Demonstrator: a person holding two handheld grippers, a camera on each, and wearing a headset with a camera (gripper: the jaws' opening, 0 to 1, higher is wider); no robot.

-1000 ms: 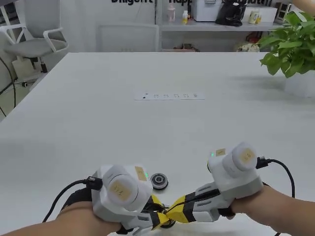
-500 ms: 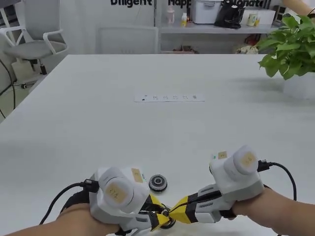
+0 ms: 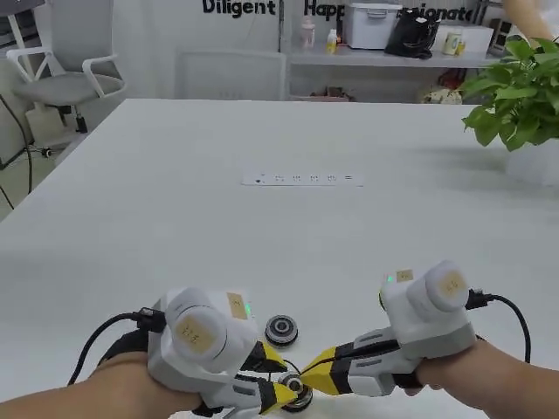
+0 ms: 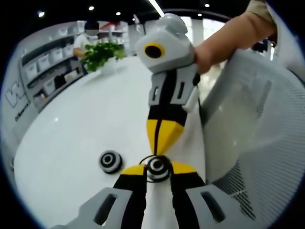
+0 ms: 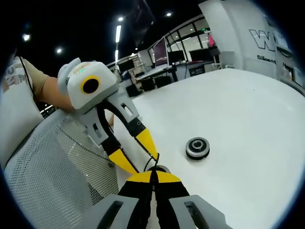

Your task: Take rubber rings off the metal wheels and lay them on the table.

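A small metal wheel (image 4: 158, 168) sits between the yellow tips of my left gripper (image 4: 158, 171), which is shut on it just above the table's near edge. My right gripper (image 4: 161, 149) comes in from the opposite side, its jaws pressed together on the thin black rubber ring (image 4: 146, 160) at the wheel's rim. In the head view the left gripper (image 3: 279, 386) and right gripper (image 3: 307, 377) meet tip to tip over the held wheel (image 3: 297, 394). A second wheel (image 3: 281, 329), its black ring still on, lies flat on the white table (image 3: 279, 236) just beyond them.
A power strip (image 3: 297, 179) is set into the table's middle. A potted plant (image 3: 515, 87) stands at the far right. A mesh chair back (image 5: 57, 162) is close behind the grippers. An office chair (image 3: 65, 83) and shelves lie beyond the table.
The whole head picture has shifted a little. Both grippers stay joined on the wheel, with the left one rolled slightly to the left.
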